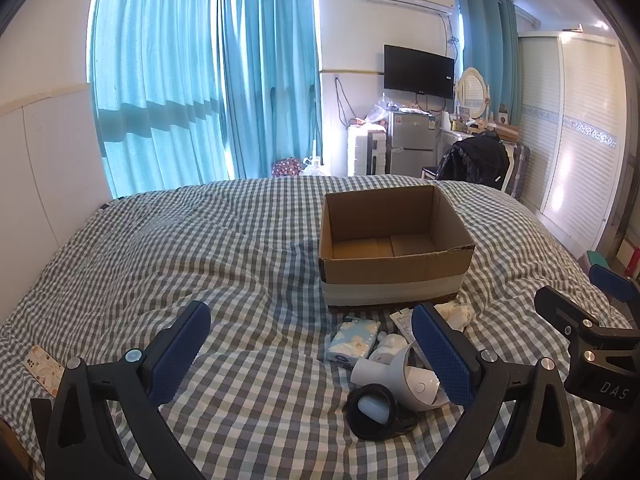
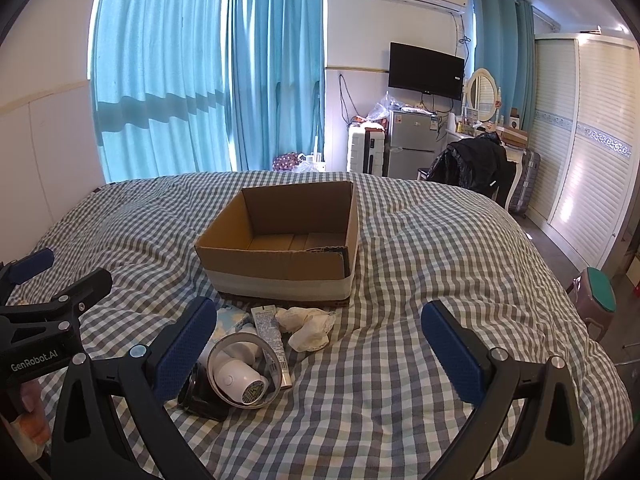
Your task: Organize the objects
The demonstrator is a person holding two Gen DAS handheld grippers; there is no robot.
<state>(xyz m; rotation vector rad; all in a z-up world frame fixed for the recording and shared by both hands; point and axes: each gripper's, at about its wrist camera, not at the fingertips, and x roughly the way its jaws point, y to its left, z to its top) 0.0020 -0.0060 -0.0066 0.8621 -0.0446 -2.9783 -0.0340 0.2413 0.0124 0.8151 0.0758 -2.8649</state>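
Two wide-open hand-held grippers (image 1: 320,356) (image 2: 324,354), maybe above small clutter, empty box (image 2: 280,264) beyond.

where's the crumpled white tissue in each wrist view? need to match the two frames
Left wrist: crumpled white tissue sits right of centre, below the cardboard box, partly hidden behind the left claw's right-hand finger.
Right wrist: crumpled white tissue sits just left of centre, fully visible, below the box's front right corner, beside the white tube.
Shared landmark: the open cardboard box on the checked bedspread.
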